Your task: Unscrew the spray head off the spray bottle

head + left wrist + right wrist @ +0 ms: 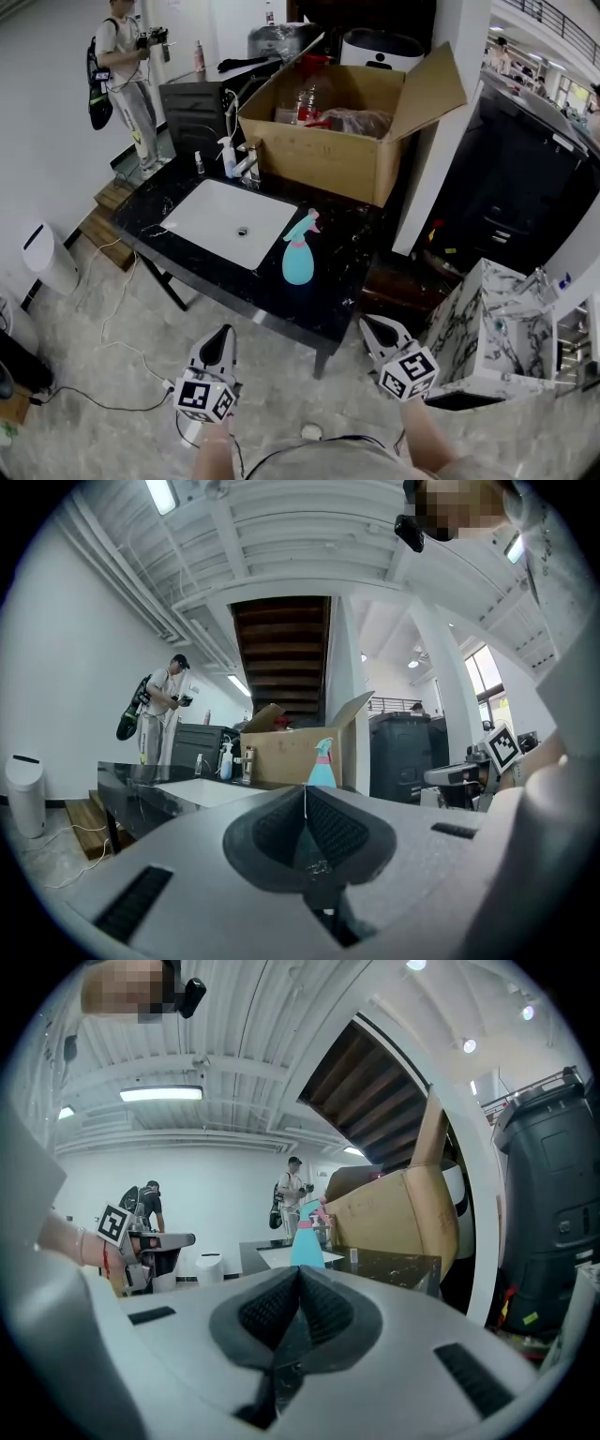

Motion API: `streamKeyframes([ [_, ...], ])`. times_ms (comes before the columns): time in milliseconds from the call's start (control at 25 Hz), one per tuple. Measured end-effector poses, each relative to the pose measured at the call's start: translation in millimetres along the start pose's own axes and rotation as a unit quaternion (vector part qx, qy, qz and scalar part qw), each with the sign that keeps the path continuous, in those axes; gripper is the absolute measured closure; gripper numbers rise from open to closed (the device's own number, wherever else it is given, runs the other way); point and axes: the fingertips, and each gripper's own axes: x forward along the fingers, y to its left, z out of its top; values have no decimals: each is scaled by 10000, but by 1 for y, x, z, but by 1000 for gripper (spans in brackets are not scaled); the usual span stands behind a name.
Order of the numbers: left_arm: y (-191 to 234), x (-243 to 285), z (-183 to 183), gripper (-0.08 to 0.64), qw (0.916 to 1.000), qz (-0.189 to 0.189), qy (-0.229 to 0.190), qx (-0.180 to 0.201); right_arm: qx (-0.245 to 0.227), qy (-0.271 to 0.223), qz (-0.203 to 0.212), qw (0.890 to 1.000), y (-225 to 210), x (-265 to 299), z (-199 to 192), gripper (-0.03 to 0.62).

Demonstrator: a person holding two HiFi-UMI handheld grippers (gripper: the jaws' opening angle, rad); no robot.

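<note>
One teal spray bottle [298,258] stands on the black surface [352,272], just right of the single white sink [225,220] and in front of the one open cardboard box [319,155]. It is upright, its long axis vertical, with the pink spray head [308,223] on top. Two tools wait short of the surface's near edge, well apart from the bottle. The left tool [222,336] and the right tool [375,328] are each clenched on nothing.

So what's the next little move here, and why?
Probably bring both forward to the bottle. The left hand-held gripper and right hand-held gripper are shut, empty and well short of the teal spray bottle, which stands upright on the counter with its pink spray head on.
</note>
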Motion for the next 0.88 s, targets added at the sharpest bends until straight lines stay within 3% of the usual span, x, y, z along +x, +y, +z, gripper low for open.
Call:
streamKeyframes([
  [360, -16, 32, 1, 554, 9993, -362, -43, 40, 118, -23, -5, 9999, -15, 14, 0, 589],
  [720, -26, 73, -6, 551, 9937, -1120, -55, -16, 31, 44, 88, 9999, -10, 53, 10, 589],
  [880, -28, 109, -8, 423, 9865, -1632, 87, 30, -1, 12, 103, 9999, -7, 84, 24, 582],
])
